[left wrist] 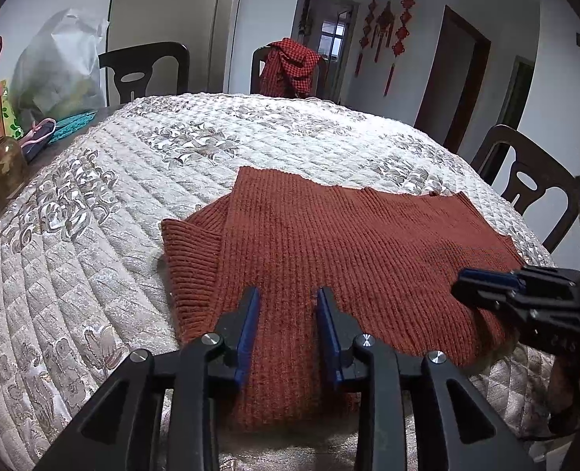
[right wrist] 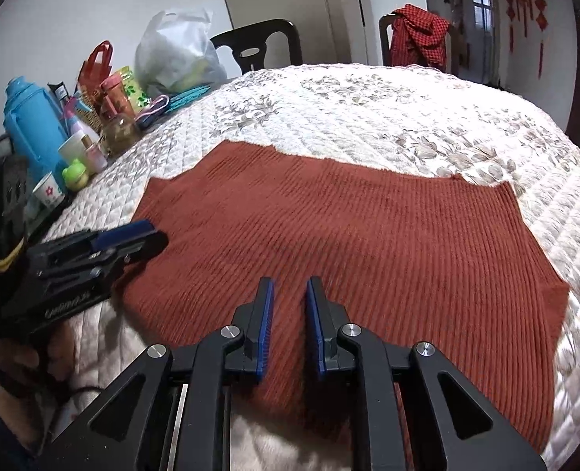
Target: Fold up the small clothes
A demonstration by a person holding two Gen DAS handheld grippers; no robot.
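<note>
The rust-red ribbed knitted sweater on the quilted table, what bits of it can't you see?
- Rust-red ribbed knitted sweater, near hem: left wrist view, hidden behind the left gripper.
- Its near hem again: right wrist view, hidden behind the right gripper.
- Its underside: both views, against the white quilted floral table cover.

Quilted table cover (left wrist: 141, 180) (floral) bears a rust sweater (left wrist: 329, 243).

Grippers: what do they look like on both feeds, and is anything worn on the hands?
Both the left gripper and right gripper are black, angular linkages with silver pivot pins and flat blue pads. The left one carries pale lettering on its side, unreadable. A yellow-and-black strap shows by it. Handwear: cannot tell.
</note>
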